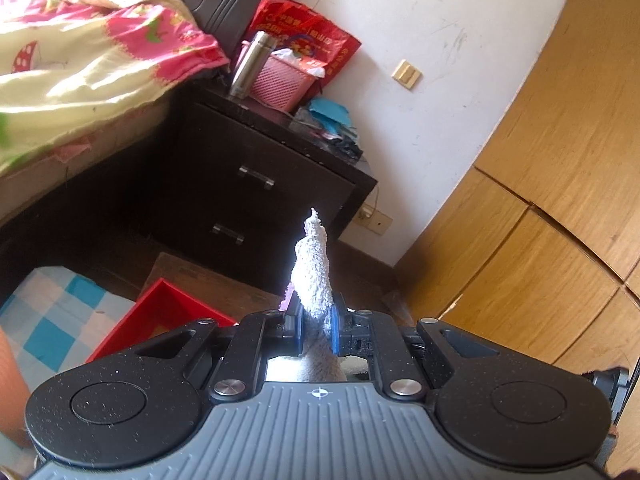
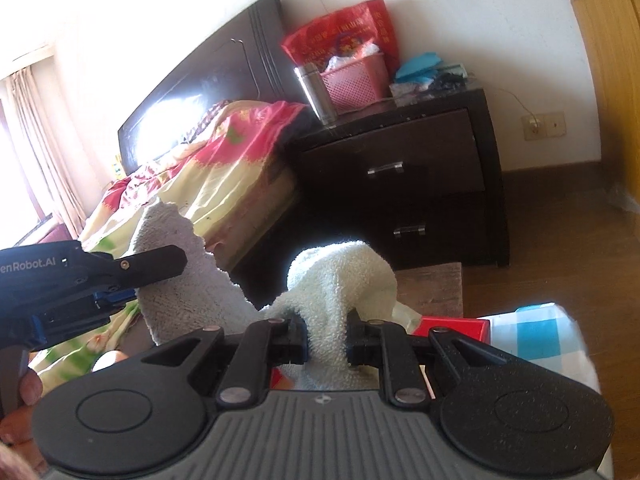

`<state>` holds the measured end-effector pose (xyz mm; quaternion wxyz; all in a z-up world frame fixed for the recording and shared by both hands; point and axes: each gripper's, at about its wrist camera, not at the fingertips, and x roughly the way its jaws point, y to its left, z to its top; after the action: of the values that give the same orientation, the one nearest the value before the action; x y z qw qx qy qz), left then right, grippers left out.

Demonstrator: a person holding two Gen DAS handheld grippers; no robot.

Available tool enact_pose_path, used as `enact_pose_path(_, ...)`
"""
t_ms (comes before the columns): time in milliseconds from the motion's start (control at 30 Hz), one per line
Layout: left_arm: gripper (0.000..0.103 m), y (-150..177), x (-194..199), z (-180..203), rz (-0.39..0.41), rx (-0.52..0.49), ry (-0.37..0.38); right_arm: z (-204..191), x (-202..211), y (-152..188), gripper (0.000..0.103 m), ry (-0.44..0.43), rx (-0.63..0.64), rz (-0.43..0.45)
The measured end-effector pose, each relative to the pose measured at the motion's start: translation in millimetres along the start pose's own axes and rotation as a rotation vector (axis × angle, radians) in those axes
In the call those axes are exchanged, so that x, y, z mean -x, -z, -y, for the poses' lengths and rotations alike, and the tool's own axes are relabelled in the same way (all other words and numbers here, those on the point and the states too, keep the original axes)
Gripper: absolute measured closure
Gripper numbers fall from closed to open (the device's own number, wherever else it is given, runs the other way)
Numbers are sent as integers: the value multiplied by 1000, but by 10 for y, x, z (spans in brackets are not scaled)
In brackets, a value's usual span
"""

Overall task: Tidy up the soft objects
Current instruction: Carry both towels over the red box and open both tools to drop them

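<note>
Beside the bed [image 2: 224, 168] and the dark nightstand [image 2: 420, 168], both grippers hold one white towel [image 2: 340, 280] in the air: left gripper [image 1: 316, 320] jaws clamped on one corner, right gripper [image 2: 326, 340] jaws clamped on another bunched part.

Both wrist views close, facing nightstand [image 1: 256, 184] [image 2: 400, 168], bed.

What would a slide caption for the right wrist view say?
Right gripper and left gripper pinch a white terry towel before a dark wooden nightstand.
</note>
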<state>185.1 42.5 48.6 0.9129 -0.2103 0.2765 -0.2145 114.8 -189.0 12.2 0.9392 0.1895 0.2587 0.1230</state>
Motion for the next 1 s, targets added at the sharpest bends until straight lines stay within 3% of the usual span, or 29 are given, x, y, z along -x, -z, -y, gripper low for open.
enact_pose_path(133, 93, 40, -241, -127, -33, 25, -21, 146, -286, 30, 103, 4, -31, -19)
enact_pose_path(200, 93, 94, -346, -162, -56, 8, -66, 200, -411, 57, 103, 16, -26, -36)
enact_pose_path(233, 92, 121, -386, -182, -70, 3, -88, 227, -456, 84, 99, 28, -23, -39)
enact_pose_path(333, 88, 174, -445, -229, -107, 4, -121, 313, -544, 143, 71, 65, -30, -47)
enact_pose_path(400, 71, 196, -418, -210, -116, -15, -148, 336, -544, 139, 62, 68, -26, -48)
enact_pose_path(433, 60, 200, -394, -200, -105, -16, -159, 333, -527, 128, 61, 66, -20, -47)
enact_pose_path(533, 49, 193, -286, -161, -94, -30, -174, 302, -417, 78, 60, 83, -25, -16)
enact_pose_path(767, 47, 211, 10, -63, -90, -23, -189, 254, -34, -37, 60, 91, -40, 16)
enact_pose_path(1000, 42, 475, 410, -1, -128, -68, -208, 83, 454, -61, 59, 70, -47, 27)
